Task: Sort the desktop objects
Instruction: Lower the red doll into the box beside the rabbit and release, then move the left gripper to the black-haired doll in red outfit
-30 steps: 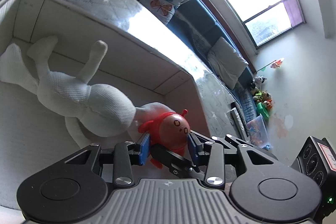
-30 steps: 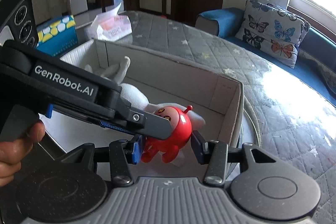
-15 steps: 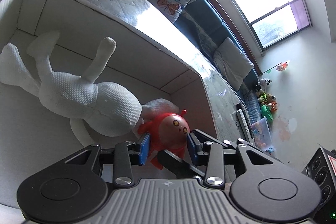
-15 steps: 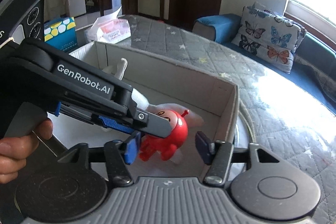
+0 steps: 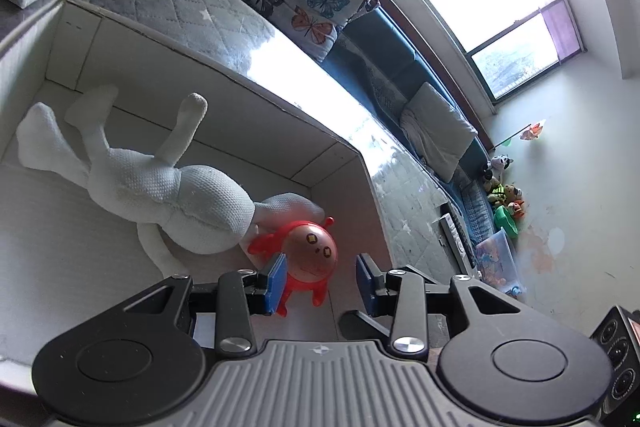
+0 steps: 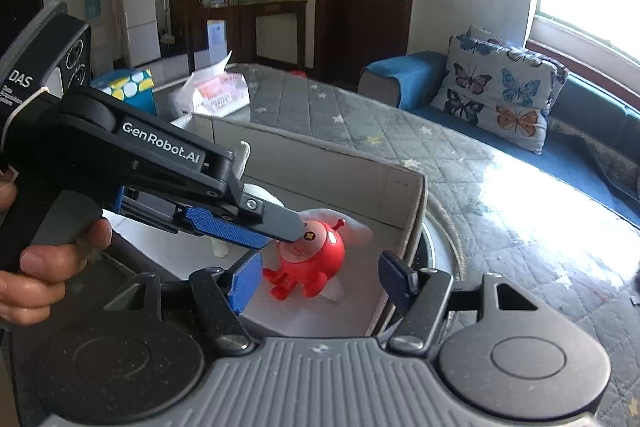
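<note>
My left tongs [image 5: 320, 277] are spread over the red toy [image 5: 306, 257], which sits on the floor of the cardboard box [image 5: 224, 75] in its near right corner — one blue pad touching or just beside the toy's flank, the other clear of it. The toy lies straight ahead between the pads, round head up, feet toward me. A white plush rabbit [image 5: 160, 183] sprawls along the box floor, its head pressed against the toy. My right tongs [image 6: 316, 277] hover spread too, holding nothing, just behind the toy. I judge lifting straight up is the cleanest way out — the box wall stands close on the right, the rabbit on the left.
</note>
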